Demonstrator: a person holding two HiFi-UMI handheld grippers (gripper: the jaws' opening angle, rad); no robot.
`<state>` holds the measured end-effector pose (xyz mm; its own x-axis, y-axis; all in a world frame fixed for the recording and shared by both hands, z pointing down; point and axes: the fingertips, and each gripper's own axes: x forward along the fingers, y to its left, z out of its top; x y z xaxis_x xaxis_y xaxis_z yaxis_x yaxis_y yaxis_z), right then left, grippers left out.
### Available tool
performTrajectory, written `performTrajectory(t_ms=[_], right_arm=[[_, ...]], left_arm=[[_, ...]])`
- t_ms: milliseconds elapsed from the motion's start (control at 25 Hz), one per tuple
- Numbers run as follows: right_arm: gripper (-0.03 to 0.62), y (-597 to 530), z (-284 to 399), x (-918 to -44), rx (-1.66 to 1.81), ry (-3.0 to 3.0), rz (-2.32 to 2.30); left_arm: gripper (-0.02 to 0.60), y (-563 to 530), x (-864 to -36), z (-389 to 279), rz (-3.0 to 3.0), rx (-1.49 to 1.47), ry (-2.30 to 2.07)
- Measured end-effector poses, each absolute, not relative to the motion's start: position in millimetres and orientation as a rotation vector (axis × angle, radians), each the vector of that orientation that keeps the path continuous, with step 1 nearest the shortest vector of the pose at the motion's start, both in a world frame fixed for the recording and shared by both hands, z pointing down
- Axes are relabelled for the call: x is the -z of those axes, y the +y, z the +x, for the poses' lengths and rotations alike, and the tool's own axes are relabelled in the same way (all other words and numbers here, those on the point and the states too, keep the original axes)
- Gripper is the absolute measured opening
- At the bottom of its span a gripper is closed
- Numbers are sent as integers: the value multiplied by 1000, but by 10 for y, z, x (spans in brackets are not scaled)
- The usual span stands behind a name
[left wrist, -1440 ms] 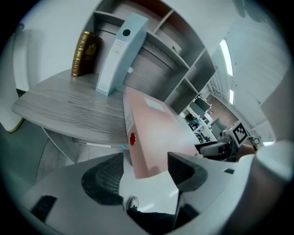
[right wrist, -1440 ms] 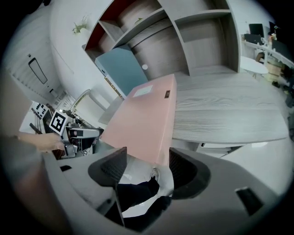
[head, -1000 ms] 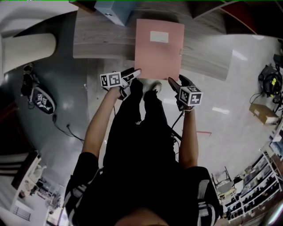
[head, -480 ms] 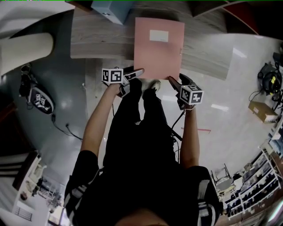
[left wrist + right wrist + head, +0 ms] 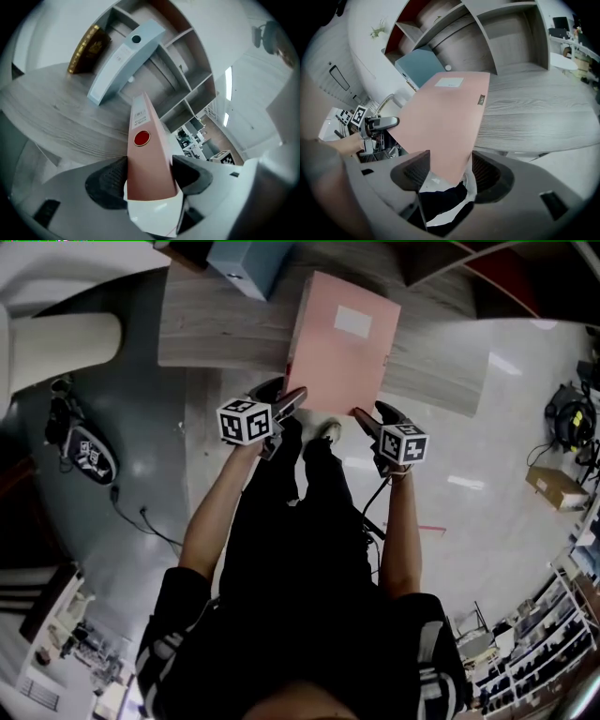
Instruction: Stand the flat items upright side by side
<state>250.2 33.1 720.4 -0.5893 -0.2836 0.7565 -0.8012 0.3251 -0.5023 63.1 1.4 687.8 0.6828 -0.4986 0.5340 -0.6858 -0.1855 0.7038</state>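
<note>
You hold the pink folder (image 5: 339, 343) with both grippers at its near end. Your left gripper (image 5: 289, 397) has the folder's back edge, the one with the red dot (image 5: 142, 138), between its jaws. Those jaws have just been closing, and they now press on both sides of it. Your right gripper (image 5: 368, 413) has the near right corner, and its jaws are clamped on it too. The folder sits tilted over the grey wooden counter (image 5: 216, 334), and its near end sticks out past the counter's near edge. A blue folder (image 5: 239, 263) lies on the counter at the far left. A brown book (image 5: 86, 49) stands just beside it.
</note>
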Motion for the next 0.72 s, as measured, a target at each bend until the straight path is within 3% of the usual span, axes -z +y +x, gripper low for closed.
performTrajectory(t_ms=[280,720], right_arm=[[296,239,2602,-6871,-1158,-2093,1013],[301,-330,2643,-5532,-1243,-2263,1189]], left_arm=[[307,62,-6364,812,1994,-423,-1116],[308,230,-5850,1531,2175,-663,-1259]])
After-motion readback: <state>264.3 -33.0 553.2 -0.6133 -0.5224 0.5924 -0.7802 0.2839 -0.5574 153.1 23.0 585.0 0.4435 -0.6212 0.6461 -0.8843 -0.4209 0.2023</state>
